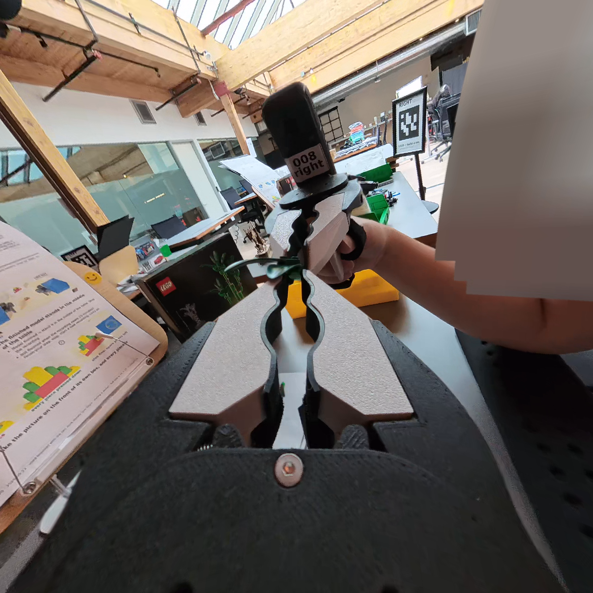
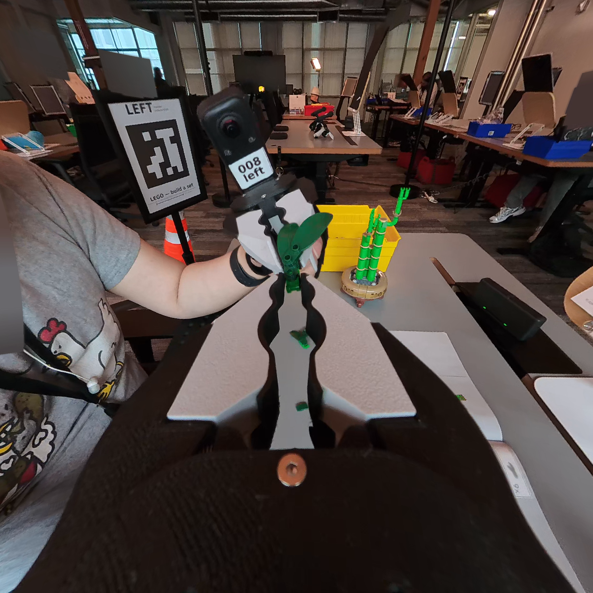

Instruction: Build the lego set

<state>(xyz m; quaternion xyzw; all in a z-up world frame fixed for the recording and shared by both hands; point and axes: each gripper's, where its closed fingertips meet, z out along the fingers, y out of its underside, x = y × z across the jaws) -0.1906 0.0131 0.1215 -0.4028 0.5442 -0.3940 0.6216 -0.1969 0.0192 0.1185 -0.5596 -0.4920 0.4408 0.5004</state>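
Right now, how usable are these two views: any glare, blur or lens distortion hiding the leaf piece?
Left wrist view: skylight blown out, beams bend from wide-angle distortion, the leaf piece dark and slightly soft. Right wrist view: even indoor light, the leaf piece sharp, the bamboo model clear; edges curve. Blurred patches in both are added masks.

Each wrist camera looks along its own fingers, facing the other close up; both share the leaf piece (image 1: 282, 268) (image 2: 293, 253) between them.

Wood beams (image 1: 106, 41), skylight (image 1: 224, 19), office desks (image 2: 321, 144)
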